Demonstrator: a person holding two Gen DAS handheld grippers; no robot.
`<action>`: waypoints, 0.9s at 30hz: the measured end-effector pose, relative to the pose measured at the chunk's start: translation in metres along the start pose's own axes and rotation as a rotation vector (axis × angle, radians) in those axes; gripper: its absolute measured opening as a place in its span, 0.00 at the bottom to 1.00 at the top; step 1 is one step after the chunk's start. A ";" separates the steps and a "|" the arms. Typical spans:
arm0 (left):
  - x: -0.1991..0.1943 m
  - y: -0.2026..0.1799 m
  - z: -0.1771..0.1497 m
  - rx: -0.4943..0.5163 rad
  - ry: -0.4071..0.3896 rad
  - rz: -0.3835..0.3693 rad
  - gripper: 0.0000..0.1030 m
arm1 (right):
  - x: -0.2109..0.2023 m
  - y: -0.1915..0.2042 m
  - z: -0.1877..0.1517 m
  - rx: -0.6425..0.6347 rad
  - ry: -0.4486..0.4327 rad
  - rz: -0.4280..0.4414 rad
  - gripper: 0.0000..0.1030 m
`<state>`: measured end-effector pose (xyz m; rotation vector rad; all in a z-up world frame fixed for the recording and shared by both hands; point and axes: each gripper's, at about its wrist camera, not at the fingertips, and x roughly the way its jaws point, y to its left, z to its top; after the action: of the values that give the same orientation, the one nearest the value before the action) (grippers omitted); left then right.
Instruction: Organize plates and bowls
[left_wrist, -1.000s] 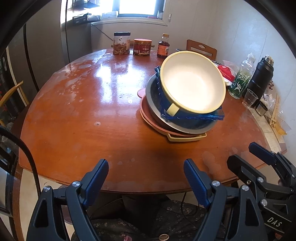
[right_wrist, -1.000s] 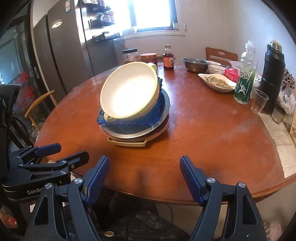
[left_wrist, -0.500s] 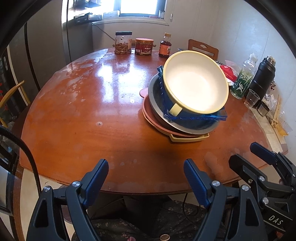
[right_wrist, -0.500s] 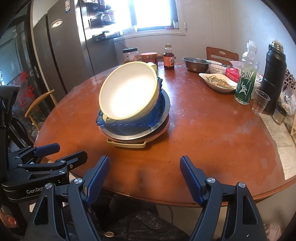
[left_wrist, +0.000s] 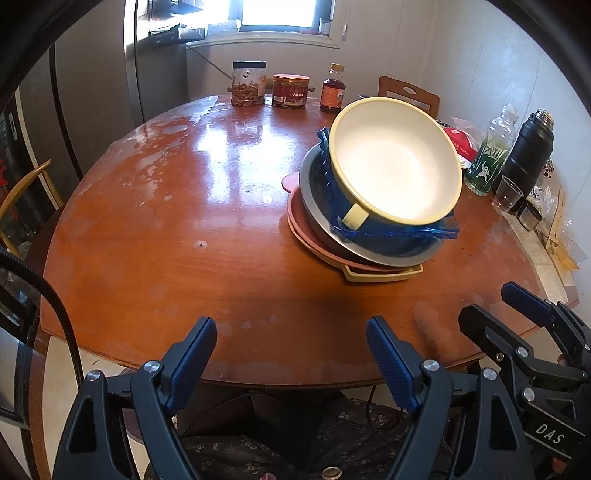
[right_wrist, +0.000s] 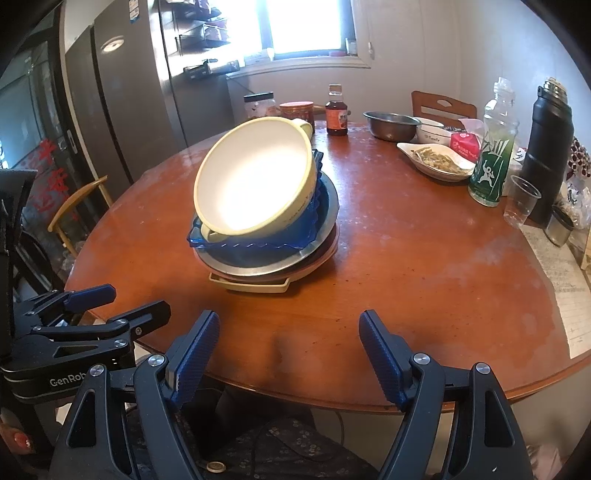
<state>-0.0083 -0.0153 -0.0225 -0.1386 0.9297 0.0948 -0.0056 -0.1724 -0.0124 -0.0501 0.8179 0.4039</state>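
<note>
Reading the words first: the right gripper (left_wrist: 524, 332), seen from the left camera, has "DAS" on its side, and the left gripper (right_wrist: 110, 306), seen from the right camera, has "GenRob" with the rest cut off. The green bottle (right_wrist: 493, 162) has a white dancing figure on its label. Other labels are too small to read.

One stack of dishes (right_wrist: 266, 229) sits near the middle of the round brown table (right_wrist: 406, 251). It has five pieces. A big cream bowl (right_wrist: 255, 184) with two handles is on top, tilted toward the cameras. Under it is a blue wavy dish (right_wrist: 258, 243), then a silver plate (right_wrist: 266, 264), then a pink plate (right_wrist: 325, 254), and a cream tray (right_wrist: 251, 286) at the bottom.

At the far edge stand two jars (left_wrist: 248, 83) and one small brown bottle (left_wrist: 332, 88). On the right side are one metal bowl (right_wrist: 391, 125), one white bowl (right_wrist: 432, 134), one white dish of food (right_wrist: 436, 160), one black flask (right_wrist: 550, 147) and one clear cup (right_wrist: 521, 201).

Both grippers hang over the near edge of the table, side by side, well apart from the stack. Each one has its blue fingers (right_wrist: 194, 354) spread wide. They hold nothing and touch nothing.
</note>
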 end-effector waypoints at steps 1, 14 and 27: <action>0.001 0.000 0.000 0.001 0.001 0.000 0.80 | 0.000 -0.001 0.000 0.002 0.000 0.000 0.77; 0.006 0.000 0.000 0.009 0.014 0.001 0.80 | 0.000 -0.003 0.001 0.006 0.000 -0.009 0.77; 0.003 0.000 -0.002 0.012 0.011 0.009 0.80 | -0.001 -0.004 0.002 0.001 -0.007 -0.014 0.77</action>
<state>-0.0078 -0.0151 -0.0259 -0.1236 0.9417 0.0967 -0.0030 -0.1757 -0.0108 -0.0533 0.8108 0.3899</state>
